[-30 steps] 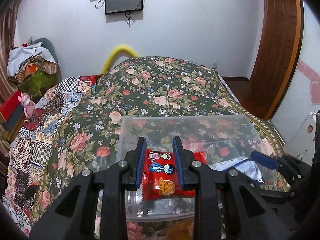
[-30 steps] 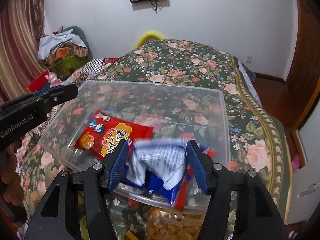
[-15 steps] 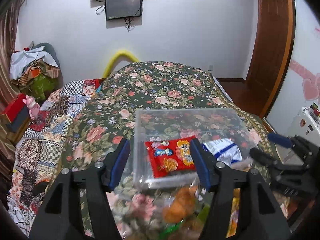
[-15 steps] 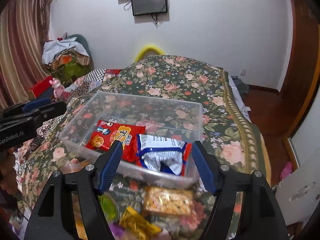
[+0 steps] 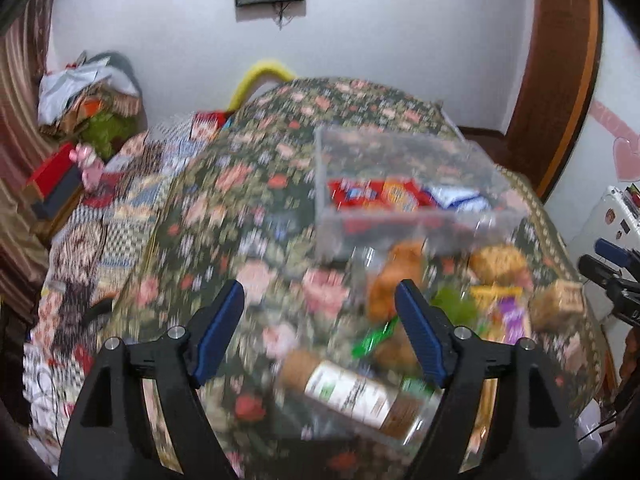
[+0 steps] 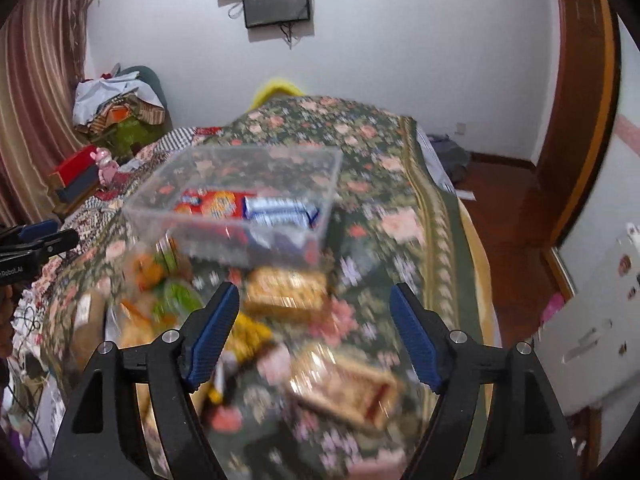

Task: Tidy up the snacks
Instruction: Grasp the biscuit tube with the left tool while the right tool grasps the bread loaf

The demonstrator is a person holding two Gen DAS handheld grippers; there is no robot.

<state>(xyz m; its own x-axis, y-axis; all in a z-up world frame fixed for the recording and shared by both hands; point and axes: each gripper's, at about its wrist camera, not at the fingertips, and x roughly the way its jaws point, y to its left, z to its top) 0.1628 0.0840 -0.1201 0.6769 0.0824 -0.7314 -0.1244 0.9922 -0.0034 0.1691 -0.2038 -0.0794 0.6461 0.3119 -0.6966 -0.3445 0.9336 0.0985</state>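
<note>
Floral bedspread (image 5: 248, 216), snack-filled clear bin (image 6: 240, 216) beyond opening, empty right gripper (image 6: 314, 332)

Two packets (image 6: 244, 206) in clear bin (image 6: 256, 240)

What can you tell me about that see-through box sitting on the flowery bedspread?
The clear box looks like thin transparent plastic, rectangular, open-topped with no lid in view. It sits upright on the floral bedspread, whose pattern shows through its walls. Inside lie a red snack packet and, beside it, a blue-and-white packet, both flat on the bottom. Loose snacks lie on the bedspread just in front of it. Neither tool touches it.
</note>
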